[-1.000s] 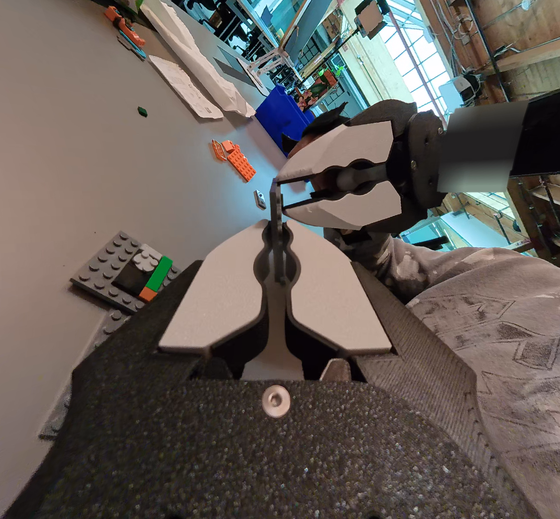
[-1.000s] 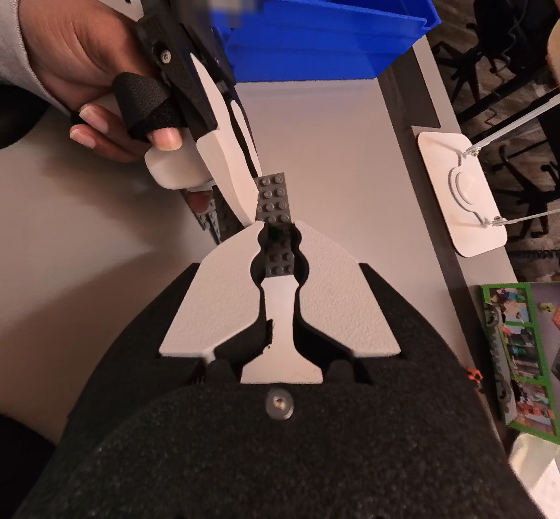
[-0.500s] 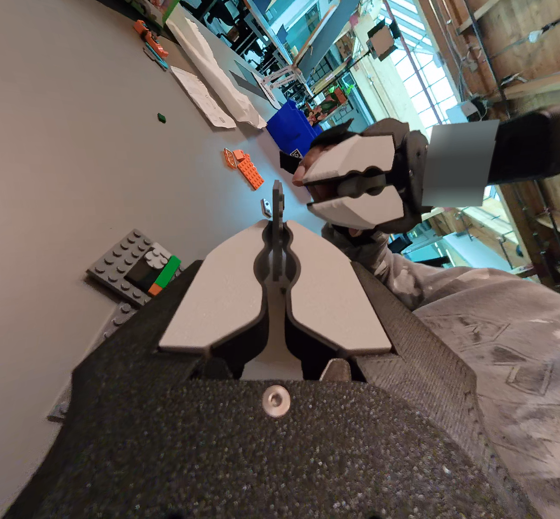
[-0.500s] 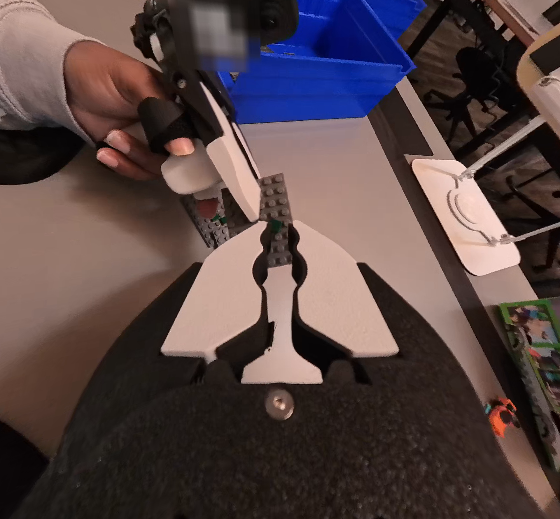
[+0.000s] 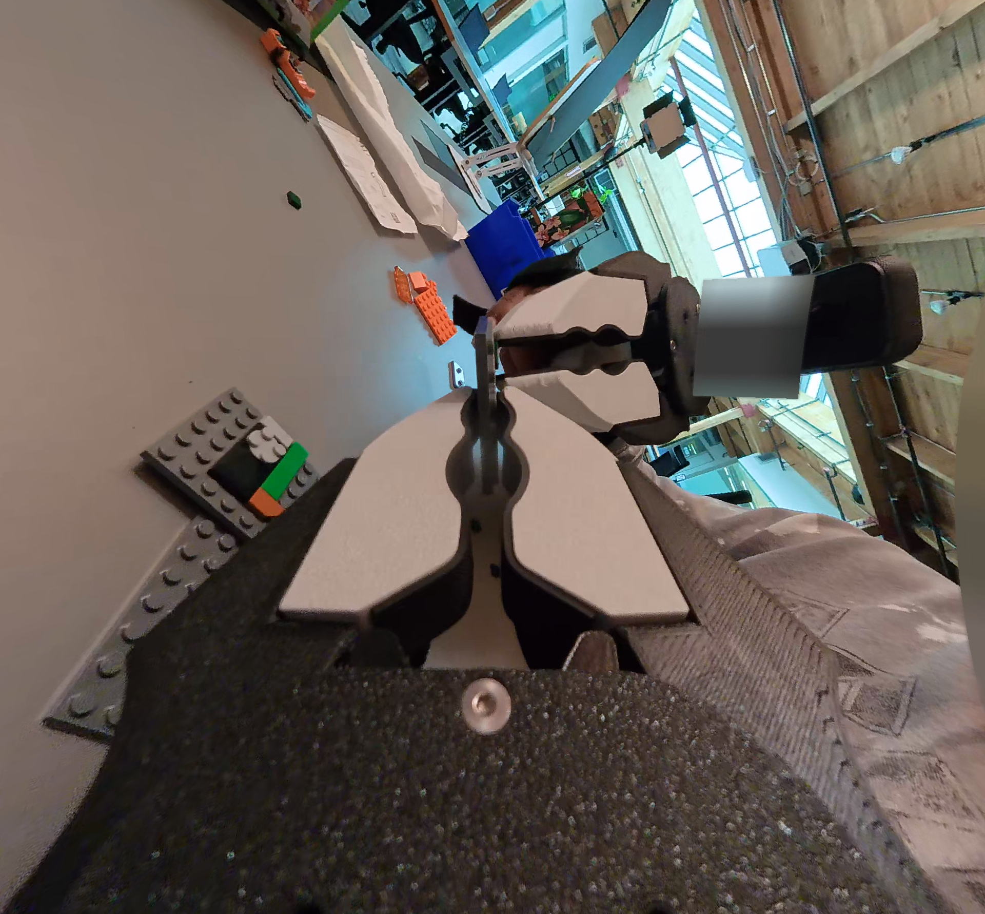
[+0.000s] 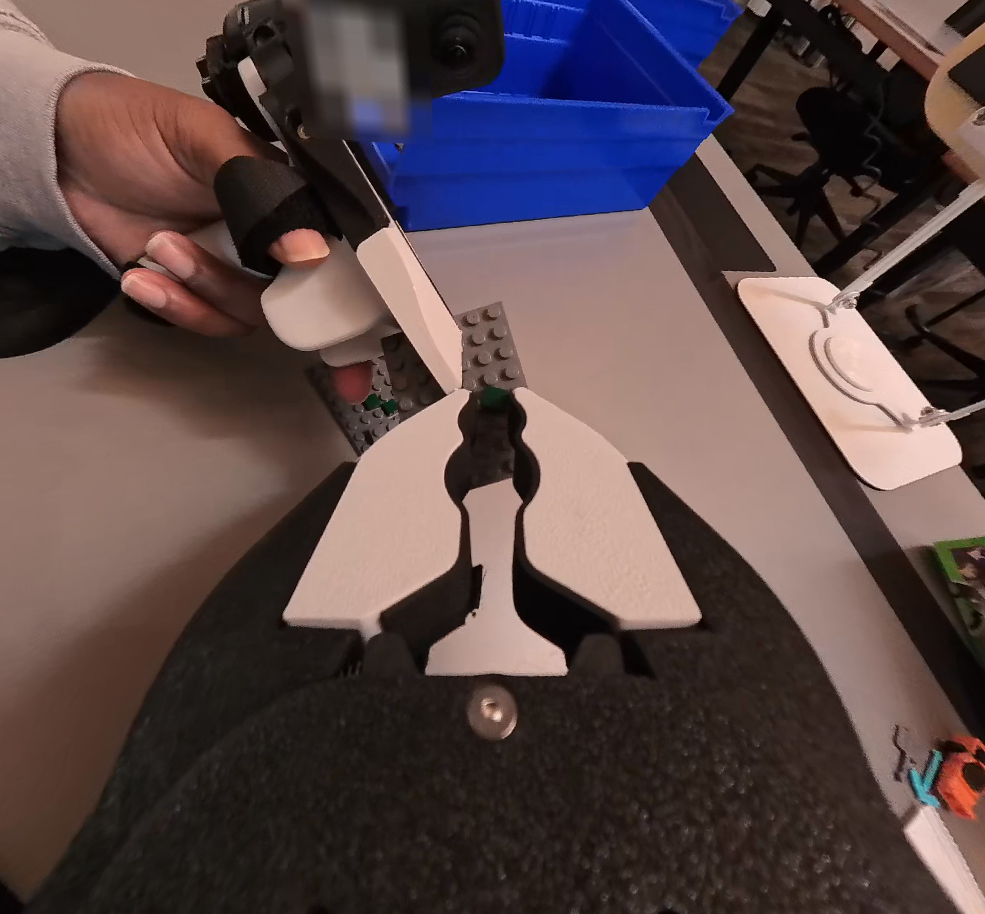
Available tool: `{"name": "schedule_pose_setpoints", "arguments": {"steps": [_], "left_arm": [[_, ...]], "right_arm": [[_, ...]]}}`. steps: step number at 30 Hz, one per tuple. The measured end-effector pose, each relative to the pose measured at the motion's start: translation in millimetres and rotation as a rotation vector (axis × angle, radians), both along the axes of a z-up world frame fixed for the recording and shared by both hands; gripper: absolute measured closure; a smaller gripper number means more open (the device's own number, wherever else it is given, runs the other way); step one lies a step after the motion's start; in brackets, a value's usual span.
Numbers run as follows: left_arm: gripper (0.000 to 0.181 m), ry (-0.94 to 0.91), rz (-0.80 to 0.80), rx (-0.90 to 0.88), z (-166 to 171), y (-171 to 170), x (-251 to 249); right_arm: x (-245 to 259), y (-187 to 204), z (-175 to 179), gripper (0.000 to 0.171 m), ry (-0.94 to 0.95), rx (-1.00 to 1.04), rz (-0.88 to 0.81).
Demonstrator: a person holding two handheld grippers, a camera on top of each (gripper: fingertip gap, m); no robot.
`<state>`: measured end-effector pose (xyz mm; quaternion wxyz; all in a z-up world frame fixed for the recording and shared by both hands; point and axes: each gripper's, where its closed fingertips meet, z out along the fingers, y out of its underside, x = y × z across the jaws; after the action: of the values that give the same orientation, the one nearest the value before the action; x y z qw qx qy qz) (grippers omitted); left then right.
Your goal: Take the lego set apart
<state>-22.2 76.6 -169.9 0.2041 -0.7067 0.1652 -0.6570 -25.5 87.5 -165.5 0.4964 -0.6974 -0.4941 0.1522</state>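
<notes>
My left claw (image 5: 486, 400) pinches the thin grey lego plate (image 6: 490, 350) edge-on above the tabletop (image 6: 586, 312), and my right claw (image 6: 491, 395) is nearly closed on the green stud (image 6: 493, 399) on it.

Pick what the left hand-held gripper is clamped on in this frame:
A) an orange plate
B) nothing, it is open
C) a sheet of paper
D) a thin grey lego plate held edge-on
D: in the left wrist view the left hand-held gripper is shut on the thin grey lego plate, while the orange plates lie on the table.
</notes>
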Motion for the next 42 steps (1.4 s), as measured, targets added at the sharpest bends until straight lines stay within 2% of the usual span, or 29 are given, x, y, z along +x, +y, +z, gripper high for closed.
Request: {"name": "schedule_pose_setpoints", "arguments": {"steps": [11,32,42], "left_arm": [[0.174,0.098,0.017,0.124,-1.6,-1.3,-0.3],[0.175,0.115,0.024,0.129,-8.0,2.6,-1.1],[0.176,0.15,0.035,0.247,-6.2,4.2,-1.9]], "right_arm": [[-0.6,3.1,-2.2,0.164,0.137,-0.104,0.012],[-0.5,5.1,-6.8,0.165,0.064,-0.051,-0.014],[1.0,1.0,1.2,0.171,0.245,-0.293,0.0]]}}
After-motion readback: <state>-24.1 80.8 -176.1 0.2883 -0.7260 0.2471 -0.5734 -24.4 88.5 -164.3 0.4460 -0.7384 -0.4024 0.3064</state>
